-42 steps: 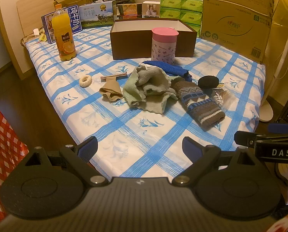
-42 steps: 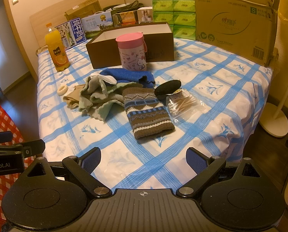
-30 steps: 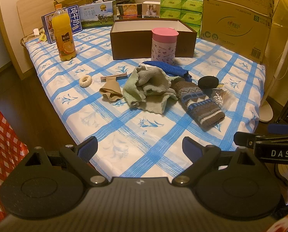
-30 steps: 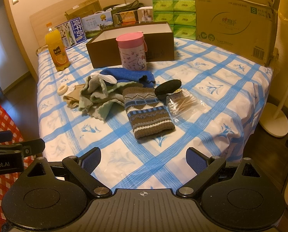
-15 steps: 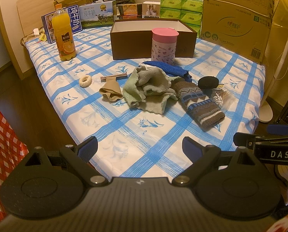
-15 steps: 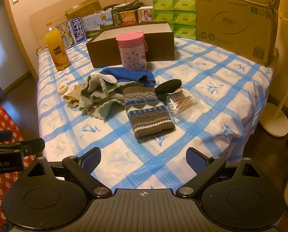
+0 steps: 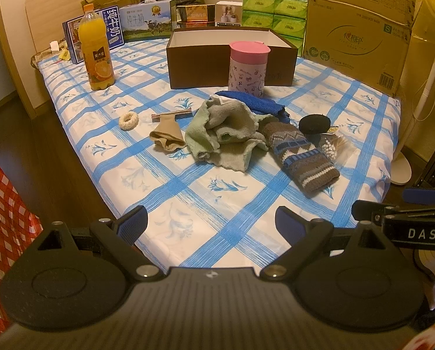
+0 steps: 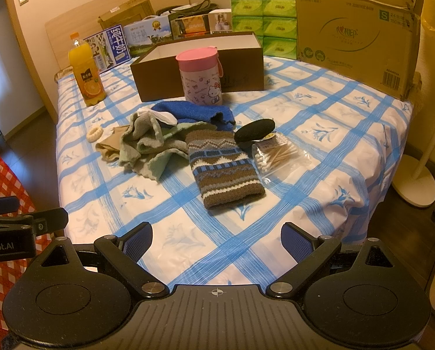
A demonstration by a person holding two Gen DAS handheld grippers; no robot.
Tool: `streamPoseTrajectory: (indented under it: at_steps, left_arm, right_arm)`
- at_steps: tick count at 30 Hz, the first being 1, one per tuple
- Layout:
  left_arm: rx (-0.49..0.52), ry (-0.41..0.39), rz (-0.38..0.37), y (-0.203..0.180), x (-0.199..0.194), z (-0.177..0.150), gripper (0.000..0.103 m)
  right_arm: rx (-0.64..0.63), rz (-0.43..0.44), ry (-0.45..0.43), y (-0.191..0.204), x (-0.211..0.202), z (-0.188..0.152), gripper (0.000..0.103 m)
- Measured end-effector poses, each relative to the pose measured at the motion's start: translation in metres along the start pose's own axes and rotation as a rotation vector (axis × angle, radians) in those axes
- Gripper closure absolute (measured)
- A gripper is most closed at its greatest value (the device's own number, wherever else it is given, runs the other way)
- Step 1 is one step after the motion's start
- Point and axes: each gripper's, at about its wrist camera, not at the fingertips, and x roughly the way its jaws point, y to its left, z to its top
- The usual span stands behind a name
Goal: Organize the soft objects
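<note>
A pile of soft things lies mid-bed: a green cloth (image 7: 226, 131) (image 8: 150, 148), a blue towel (image 7: 252, 103) (image 8: 194, 113), a knitted brown-and-blue sock (image 7: 302, 157) (image 8: 220, 169), a beige stocking (image 7: 166, 137) (image 8: 106, 148), a cream scrunchie (image 7: 128, 120) (image 8: 94, 133) and a black pad (image 7: 314, 124) (image 8: 255, 129). Behind them stands an open brown box (image 7: 232, 58) (image 8: 197, 70). My left gripper (image 7: 211, 223) and right gripper (image 8: 216, 240) hover open over the bed's near edge, both with nothing in them.
A pink-lidded cup (image 7: 248, 68) (image 8: 201, 75) stands before the box, an orange juice bottle (image 7: 96, 51) (image 8: 86, 71) at the left. A bag of cotton swabs (image 8: 278, 156) lies by the sock. Cartons and tissue packs (image 8: 261, 20) line the back; a fan base (image 8: 416, 180) stands right.
</note>
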Motion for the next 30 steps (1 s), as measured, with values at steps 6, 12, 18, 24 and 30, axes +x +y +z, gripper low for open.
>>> streamPoseTrajectory:
  at_steps: [6,12,18,24,30]
  left_arm:
    - [-0.001,-0.001,0.001,-0.0004,0.0004,-0.0003,0.010]
    - [-0.001,-0.001,-0.001,0.0031,-0.0008,0.0006,0.010]
    - [-0.003,0.002,-0.001,-0.0001,0.0007,-0.0004,0.010]
    - [-0.002,0.002,-0.002,0.0009,0.0033,0.0006,0.010]
    - [-0.003,0.003,-0.002,0.0033,0.0054,-0.0005,0.010]
  right_arm:
    - [0.000,0.000,0.000,0.0001,0.0002,0.0000,0.009]
    - [0.000,0.000,0.000,0.0000,0.0003,-0.0001,0.009]
    - [0.000,0.000,0.001,0.0000,0.0011,-0.0002,0.009]
    - [0.000,0.000,0.002,-0.0001,0.0027,-0.0002,0.009]
    - [0.000,0.000,0.003,-0.0022,0.0022,0.0036,0.009]
